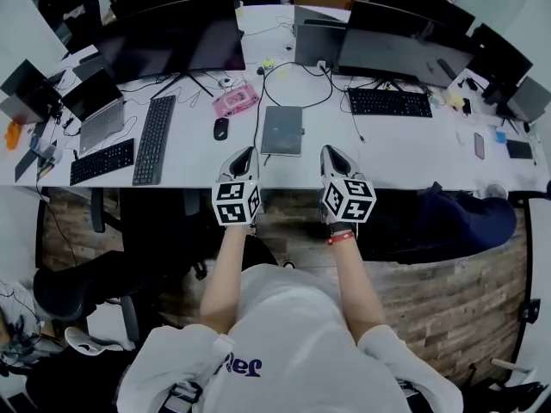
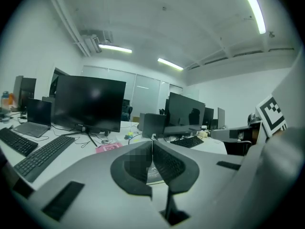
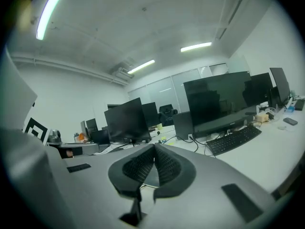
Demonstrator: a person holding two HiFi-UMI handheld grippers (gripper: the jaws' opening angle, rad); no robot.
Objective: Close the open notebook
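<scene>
Left gripper (image 2: 152,151) fills foreground, jaws pressed together, nothing between them. Beyond: white desk (image 2: 47,138). Large dark monitor (image 2: 88,104) at far left, black keyboard (image 2: 44,157) nearer, pink item (image 2: 108,148) just right of keyboard. Second monitor (image 2: 186,112) far right.

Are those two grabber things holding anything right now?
No, nothing is held. The left gripper and the right gripper both have their jaws shut together on nothing, and the notebook lies on the desk apart from them.
</scene>
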